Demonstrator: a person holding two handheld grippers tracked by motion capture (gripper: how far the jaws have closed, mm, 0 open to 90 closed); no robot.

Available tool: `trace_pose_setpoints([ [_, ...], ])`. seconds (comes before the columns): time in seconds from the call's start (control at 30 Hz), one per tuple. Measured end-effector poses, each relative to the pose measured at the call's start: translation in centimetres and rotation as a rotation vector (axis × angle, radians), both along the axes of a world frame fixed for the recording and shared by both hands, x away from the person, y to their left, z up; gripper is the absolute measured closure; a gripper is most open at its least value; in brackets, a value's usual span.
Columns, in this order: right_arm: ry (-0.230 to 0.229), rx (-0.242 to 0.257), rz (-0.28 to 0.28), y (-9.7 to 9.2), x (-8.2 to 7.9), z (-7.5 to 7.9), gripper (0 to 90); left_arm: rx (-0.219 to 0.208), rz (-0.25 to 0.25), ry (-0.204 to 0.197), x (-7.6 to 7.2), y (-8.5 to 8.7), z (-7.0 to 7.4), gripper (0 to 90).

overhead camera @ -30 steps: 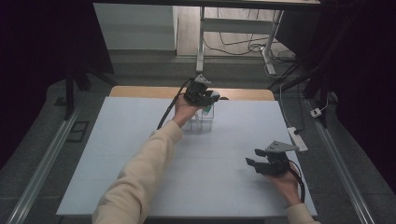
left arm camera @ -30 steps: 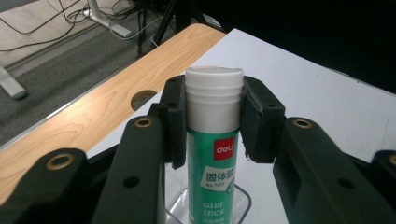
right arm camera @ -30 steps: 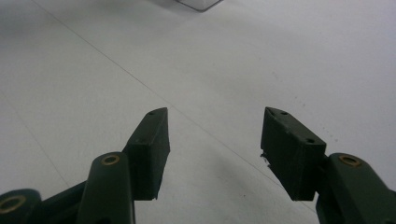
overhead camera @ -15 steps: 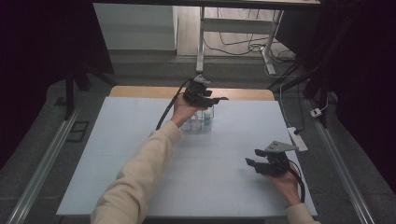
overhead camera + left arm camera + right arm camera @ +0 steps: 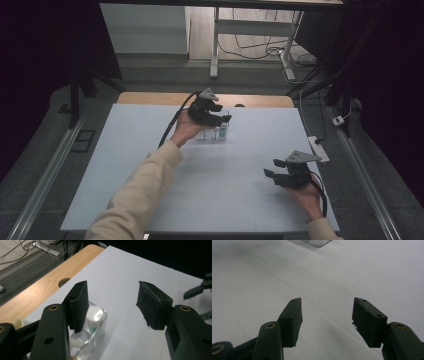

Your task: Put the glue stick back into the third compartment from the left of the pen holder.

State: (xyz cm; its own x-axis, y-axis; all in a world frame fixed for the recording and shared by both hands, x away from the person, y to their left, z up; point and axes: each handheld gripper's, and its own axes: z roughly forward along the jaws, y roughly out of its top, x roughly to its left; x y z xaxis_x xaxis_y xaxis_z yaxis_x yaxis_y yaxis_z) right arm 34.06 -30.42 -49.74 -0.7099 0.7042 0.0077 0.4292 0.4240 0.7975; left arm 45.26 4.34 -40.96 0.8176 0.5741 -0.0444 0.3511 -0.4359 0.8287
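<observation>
Clear holder: transparent glossy plastic, smooth faces with bright reflections. Small bottle: white, smooth cap. Left gripper: matt black plastic, pads rough-textured, brass-coloured metal rivets. Table sheet: matt pale, smooth. Tabletop edge: light wood grain, satin finish

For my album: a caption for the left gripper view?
Open left gripper above a clear box holding a small bottle.
</observation>
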Motion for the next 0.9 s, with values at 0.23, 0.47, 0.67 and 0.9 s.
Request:
trace_pose_setpoints([
  [0.23, -0.005, 0.001, 0.001, -0.1, 0.0, -0.1, 40.3, 0.008, 0.006, 0.015, -2.1, 2.2, -1.3, 42.7],
  [0.47, -0.003, -0.009, -0.005, -0.3, 0.0, -0.1, 40.3, 0.007, 0.027, 0.024, -4.4, 4.9, -2.4, 42.3],
  [0.67, -0.003, -0.007, -0.001, -0.3, 0.0, -0.1, 40.2, -0.011, 0.049, 0.036, -6.5, 7.3, -3.3, 41.1],
  [0.9, -0.010, -0.003, 0.002, -0.4, 0.0, -0.1, 40.0, -0.017, 0.080, 0.048, -9.4, 9.8, -4.4, 39.9],
])
